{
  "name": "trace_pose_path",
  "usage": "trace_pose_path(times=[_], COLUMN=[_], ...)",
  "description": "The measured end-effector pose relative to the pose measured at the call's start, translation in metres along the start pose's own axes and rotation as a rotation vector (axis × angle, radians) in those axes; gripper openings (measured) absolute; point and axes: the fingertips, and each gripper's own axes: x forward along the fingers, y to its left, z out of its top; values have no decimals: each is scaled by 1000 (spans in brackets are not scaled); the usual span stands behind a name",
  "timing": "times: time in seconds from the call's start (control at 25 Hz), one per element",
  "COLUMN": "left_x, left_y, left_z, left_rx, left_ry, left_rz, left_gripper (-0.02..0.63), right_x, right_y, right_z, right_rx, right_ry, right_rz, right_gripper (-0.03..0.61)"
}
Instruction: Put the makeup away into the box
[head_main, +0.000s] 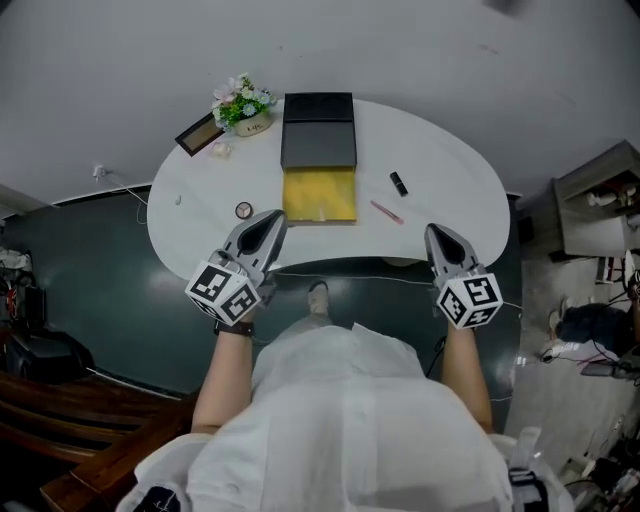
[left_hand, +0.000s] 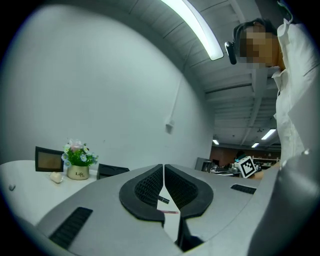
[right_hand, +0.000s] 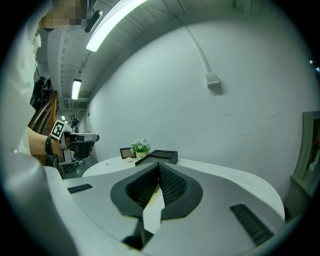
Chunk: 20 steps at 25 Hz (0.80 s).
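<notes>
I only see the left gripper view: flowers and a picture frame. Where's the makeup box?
Observer: The head view shows the box open in the middle of the table, yellow inside.
Operator: Is there makeup I can't see?
Observer: Yes, a small round case lies left of the box.
Operator: Is the other claw holding something?
Observer: No. The right gripper view shows the right claw shut and empty.
</notes>
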Motion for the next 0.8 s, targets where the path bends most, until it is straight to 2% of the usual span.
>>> trace_pose_path(times=[0.28, 0.48, 0.8], left_x=[58, 93, 149], left_y=[33, 47, 35], left_z=[-3, -20, -61], left_rx=[28, 41, 64], left_ry=[75, 133, 247], left_rz=[-129, -207, -297], left_gripper=[23, 23, 23], right_x=[60, 95, 125], right_y=[-16, -29, -55], right_z=[-6, -15, -51], right_rx=[11, 0, 12], right_ry=[73, 128, 243], right_rz=[-31, -56, -57], right_gripper=[9, 11, 11])
